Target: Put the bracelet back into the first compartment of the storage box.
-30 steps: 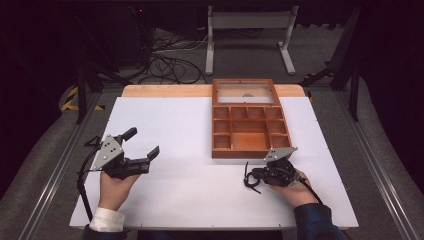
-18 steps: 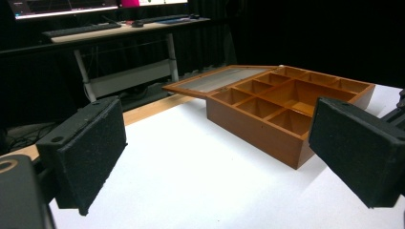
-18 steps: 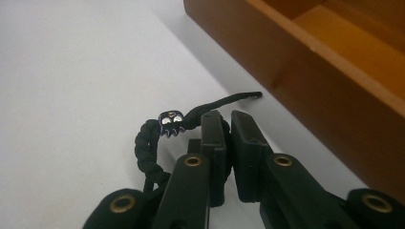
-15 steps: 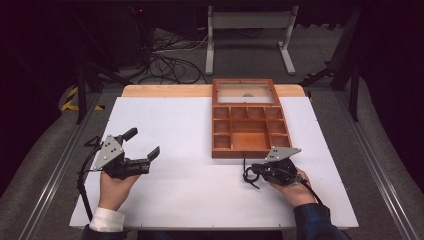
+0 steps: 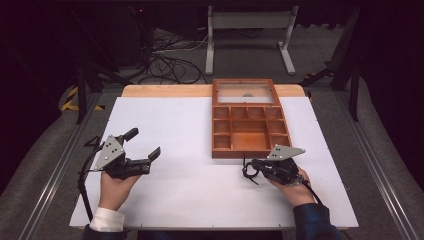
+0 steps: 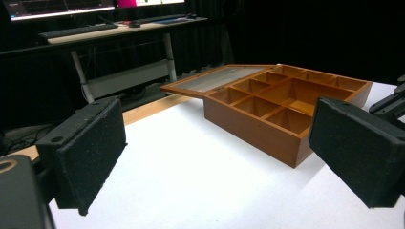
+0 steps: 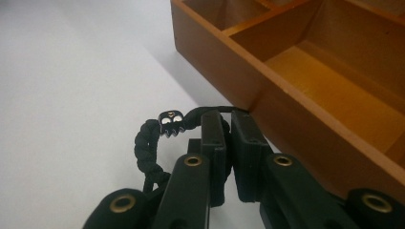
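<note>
A brown wooden box [image 5: 248, 126] with several compartments stands open on the white table, its glass lid [image 5: 245, 92] laid back. The box [image 6: 286, 102] lies ahead of my left gripper [image 6: 229, 152], whose jaws stand wide apart with nothing between them. That left gripper [image 5: 141, 150] rests at the table's left. My right gripper [image 5: 250, 166] sits just in front of the box's near edge. It is shut on a black braided cord bracelet [image 7: 157, 138] with a small skull bead [image 7: 171, 122]. The bracelet [image 5: 247, 170] hangs close to the box wall [image 7: 224, 67].
The white table sheet [image 5: 190, 140] covers a wooden top. Behind the table stand a white metal frame [image 5: 247, 30] and a tangle of cables [image 5: 165, 60] on the floor. A desk with a keyboard [image 6: 81, 31] shows far off.
My right gripper has shifted slightly nearer and left along the box's front edge with the bracelet. The left gripper has not moved.
</note>
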Demonstrator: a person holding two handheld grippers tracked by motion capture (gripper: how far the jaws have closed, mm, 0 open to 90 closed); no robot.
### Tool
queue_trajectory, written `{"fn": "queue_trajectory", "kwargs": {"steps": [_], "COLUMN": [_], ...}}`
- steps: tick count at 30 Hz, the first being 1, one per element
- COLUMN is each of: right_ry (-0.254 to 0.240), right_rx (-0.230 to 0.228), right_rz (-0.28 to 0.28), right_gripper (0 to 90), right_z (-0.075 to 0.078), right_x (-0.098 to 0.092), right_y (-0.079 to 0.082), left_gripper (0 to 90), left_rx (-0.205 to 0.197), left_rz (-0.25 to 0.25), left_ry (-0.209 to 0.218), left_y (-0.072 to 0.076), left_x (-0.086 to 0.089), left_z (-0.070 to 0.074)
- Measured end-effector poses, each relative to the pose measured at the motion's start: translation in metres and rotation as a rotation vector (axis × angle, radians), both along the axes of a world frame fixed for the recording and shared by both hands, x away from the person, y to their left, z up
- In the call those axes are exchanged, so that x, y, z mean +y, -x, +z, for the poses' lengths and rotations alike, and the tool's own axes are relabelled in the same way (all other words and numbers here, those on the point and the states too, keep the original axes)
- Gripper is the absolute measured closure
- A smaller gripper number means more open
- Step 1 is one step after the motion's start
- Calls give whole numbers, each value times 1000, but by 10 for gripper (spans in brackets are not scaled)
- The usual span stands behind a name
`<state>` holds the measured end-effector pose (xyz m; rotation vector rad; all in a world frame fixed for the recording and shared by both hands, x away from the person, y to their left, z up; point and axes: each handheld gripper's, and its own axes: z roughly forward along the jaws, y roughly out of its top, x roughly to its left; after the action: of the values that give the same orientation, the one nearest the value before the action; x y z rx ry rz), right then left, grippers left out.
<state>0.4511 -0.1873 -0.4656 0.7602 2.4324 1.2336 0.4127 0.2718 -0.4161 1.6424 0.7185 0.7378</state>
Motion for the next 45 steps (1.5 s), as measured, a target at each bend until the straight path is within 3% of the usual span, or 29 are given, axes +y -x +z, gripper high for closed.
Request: {"fn": "queue_trajectory", "kwargs": {"steps": [9, 36, 45], "right_ry": [-23, -99, -71], "right_rx": [-66, -132, -158], "right_rz": [-3, -35, -65], "right_gripper": [850, 852, 852], "right_z": [7, 23, 30], "right_x": [2, 5, 11], "right_y": [4, 4, 3], "left_gripper": [57, 56, 55], "left_rx": [-8, -2, -4], "left_rz": [-2, -2, 1], "left_ry": [-9, 1, 4], "left_y": [1, 1, 1], "left_x": [-1, 1, 2], "left_z": [0, 0, 0]}}
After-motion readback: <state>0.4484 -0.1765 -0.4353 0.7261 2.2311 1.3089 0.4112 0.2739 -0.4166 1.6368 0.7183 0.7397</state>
